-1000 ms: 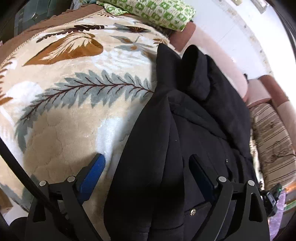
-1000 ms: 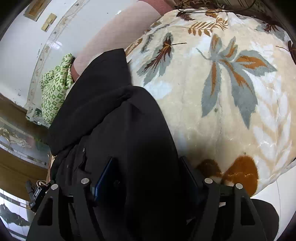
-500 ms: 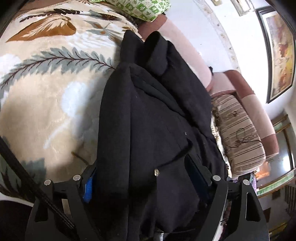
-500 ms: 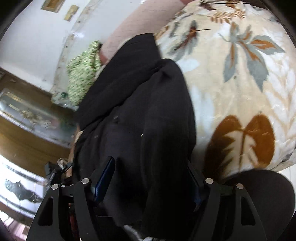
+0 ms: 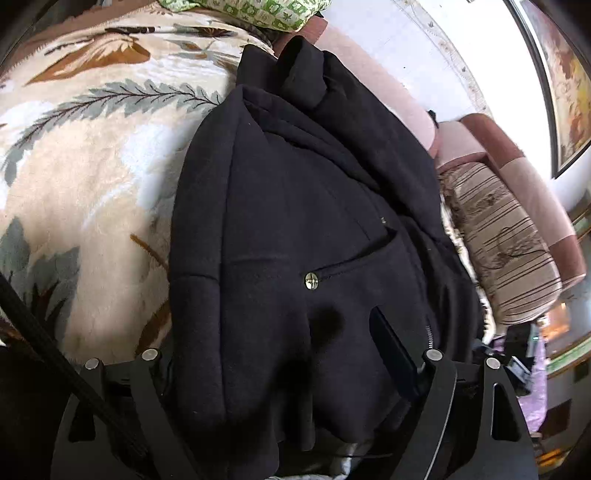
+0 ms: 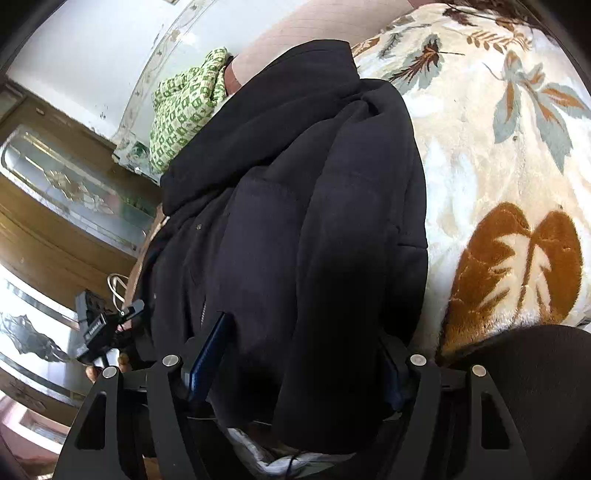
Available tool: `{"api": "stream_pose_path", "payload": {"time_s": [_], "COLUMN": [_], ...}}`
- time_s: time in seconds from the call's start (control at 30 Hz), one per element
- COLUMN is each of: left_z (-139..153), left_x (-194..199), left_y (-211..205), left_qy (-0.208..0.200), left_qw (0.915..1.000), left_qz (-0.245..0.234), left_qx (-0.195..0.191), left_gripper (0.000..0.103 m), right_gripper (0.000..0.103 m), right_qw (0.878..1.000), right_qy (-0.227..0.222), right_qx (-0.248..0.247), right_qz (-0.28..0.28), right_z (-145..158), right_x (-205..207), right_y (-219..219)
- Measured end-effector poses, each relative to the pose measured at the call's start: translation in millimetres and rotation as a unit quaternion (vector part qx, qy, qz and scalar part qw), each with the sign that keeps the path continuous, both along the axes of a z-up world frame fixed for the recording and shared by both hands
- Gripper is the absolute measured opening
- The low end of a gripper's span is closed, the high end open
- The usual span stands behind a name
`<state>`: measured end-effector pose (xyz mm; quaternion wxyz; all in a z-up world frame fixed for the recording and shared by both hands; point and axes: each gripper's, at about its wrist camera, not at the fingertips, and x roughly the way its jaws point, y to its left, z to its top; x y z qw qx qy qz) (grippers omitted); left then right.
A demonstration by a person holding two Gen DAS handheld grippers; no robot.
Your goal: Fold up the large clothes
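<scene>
A thick black coat (image 5: 295, 184) lies lengthwise on a cream leaf-patterned blanket (image 5: 92, 166), hood at the far end. Its near hem is bunched up, and pale lining shows underneath. My left gripper (image 5: 273, 325) straddles that hem. The jaws are opening slightly, with the bulk of the coat still wedged between them and the left finger buried under the cloth. In the right wrist view the coat (image 6: 295, 184) fills my right gripper (image 6: 306, 328), which stands wide and shut on the hem. Only its blue left pad (image 6: 210, 350) shows.
A green patterned pillow (image 5: 258, 11) lies beyond the hood against the pink sofa back (image 5: 388, 92). A striped cushion (image 5: 498, 240) sits beside the coat. The blanket (image 6: 498, 166) spreads to the right of the coat. A small black device (image 6: 99, 325) sits past the coat's left edge.
Both grippers slid in over the coat's near end. The left jaws, which had spanned only the sleeve fold beside the blanket, now hold the whole hem, bunched and raised.
</scene>
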<state>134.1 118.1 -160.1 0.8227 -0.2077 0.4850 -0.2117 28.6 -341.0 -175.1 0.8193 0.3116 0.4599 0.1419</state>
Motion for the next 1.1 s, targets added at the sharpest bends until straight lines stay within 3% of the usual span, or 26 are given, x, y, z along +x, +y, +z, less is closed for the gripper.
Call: {"api": "stream_pose_path", "payload": {"time_s": [0.13,0.2,0.27,0.33,0.37,0.6,0.77,0.93,1.1], "left_z": [-1,0,4,11,18,73,114,144,148], "left_x": [-4,-9,-18,-20,-20,-9,25,85,163], "left_y": [-10,-14,-13,-9,-5,5,-5,-11,-13], "left_qy": [-0.007,-0.006,-0.011,-0.007,-0.005,-0.041,-0.078,-0.092,-0.069], "left_qw": [0.9995,0.9984,0.994,0.9922,0.993,0.9964,0.9945,0.9914,0.99], "left_qz": [0.009,0.012,0.032,0.045,0.049,0.061,0.066,0.09,0.122], "left_qx": [0.03,0.054,0.104,0.116,0.107,0.041,0.023,0.024,0.015], "left_gripper": [0.087,0.081,0.041,0.022,0.019,0.015,0.015,0.015,0.015], "right_gripper": [0.072,0.059,0.032,0.028,0.027,0.022,0.02,0.019,0.019], "right_qw": [1.0,1.0,0.999,0.999,0.999,0.996,0.989,0.983,0.976], "right_qy": [-0.003,-0.002,-0.003,-0.009,-0.015,-0.085,-0.14,-0.164,-0.174], "right_qx": [0.014,0.019,0.023,0.018,0.003,-0.005,-0.022,-0.05,-0.063], "right_qz": [-0.009,-0.022,-0.03,-0.032,-0.03,-0.039,-0.053,-0.073,-0.118], "right_z": [-2,-1,0,8,15,76,125,153,163], "right_x": [1,0,-2,-2,-1,11,45,92,155], "right_y": [-5,-9,-12,-12,-11,-19,-24,-20,-28]}}
